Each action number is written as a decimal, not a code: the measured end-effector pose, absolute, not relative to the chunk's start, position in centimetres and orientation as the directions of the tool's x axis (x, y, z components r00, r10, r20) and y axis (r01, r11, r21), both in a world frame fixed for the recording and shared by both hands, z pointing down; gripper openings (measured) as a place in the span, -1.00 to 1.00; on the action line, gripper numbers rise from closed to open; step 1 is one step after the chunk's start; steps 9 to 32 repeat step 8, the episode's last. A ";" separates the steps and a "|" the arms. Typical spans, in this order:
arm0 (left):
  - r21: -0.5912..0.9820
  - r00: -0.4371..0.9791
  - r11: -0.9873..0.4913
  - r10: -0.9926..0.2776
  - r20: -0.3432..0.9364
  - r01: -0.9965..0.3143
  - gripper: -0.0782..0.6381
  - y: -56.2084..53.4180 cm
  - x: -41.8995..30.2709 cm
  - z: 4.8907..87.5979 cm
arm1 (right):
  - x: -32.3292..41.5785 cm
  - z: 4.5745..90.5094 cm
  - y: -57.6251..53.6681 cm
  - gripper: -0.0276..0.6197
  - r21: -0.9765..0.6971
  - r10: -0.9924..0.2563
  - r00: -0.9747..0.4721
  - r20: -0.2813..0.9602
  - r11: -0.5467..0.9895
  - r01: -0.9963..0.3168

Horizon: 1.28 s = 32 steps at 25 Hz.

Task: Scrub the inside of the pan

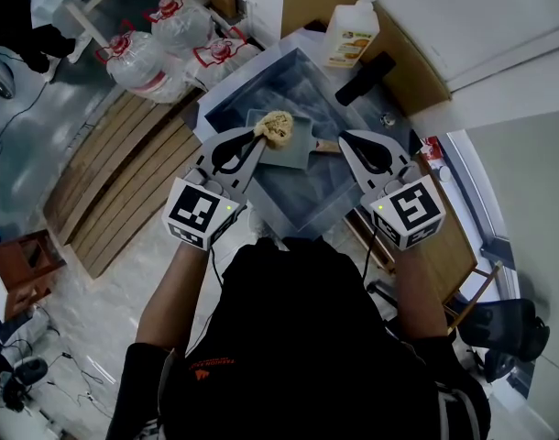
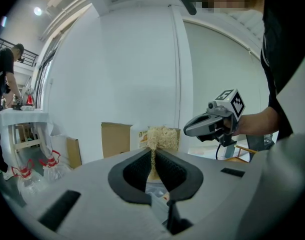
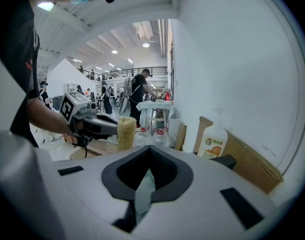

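A grey square pan [image 1: 296, 147] lies in the steel sink [image 1: 226, 104] in the head view, its brown handle [image 1: 327, 146] pointing right. My left gripper [image 1: 259, 134] is shut on a tan loofah scrubber [image 1: 276, 126], which hangs over the pan's far left corner. From the left gripper view the scrubber [image 2: 162, 135] sticks up past the closed jaws [image 2: 153, 151]. My right gripper [image 1: 344, 139] is shut at the handle's end. A thin pale strip [image 3: 144, 194] shows between its closed jaws [image 3: 150, 149]. The pan's inside is partly hidden by the scrubber.
A soap bottle [image 1: 351, 35] and a black fixture [image 1: 365, 79] stand behind the sink by the wall. Large water jugs [image 1: 160, 35] and a wooden pallet [image 1: 124, 172] lie on the floor to the left. People stand around a white table [image 3: 155, 106] farther off.
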<state>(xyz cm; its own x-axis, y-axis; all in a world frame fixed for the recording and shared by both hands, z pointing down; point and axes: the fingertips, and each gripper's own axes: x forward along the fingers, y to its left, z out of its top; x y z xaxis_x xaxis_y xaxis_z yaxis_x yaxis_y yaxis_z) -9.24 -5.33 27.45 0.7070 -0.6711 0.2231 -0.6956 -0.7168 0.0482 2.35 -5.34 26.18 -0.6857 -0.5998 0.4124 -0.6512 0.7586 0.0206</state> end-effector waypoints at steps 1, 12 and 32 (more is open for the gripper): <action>0.051 0.708 -0.717 -0.670 0.224 -0.695 -0.68 -5.3 -9.2 27.5 | 2.4 26.2 -5.3 -0.90 0.020 -0.599 -0.686 0.413 0.759 -0.651; 0.057 0.716 -0.725 -0.661 0.226 -0.687 -0.68 -5.2 -9.0 27.5 | 2.4 25.9 -5.5 -0.91 0.021 -0.598 -0.688 0.411 0.761 -0.648; 0.057 0.716 -0.725 -0.661 0.226 -0.687 -0.68 -5.2 -9.0 27.5 | 2.4 25.9 -5.5 -0.91 0.021 -0.598 -0.688 0.411 0.761 -0.648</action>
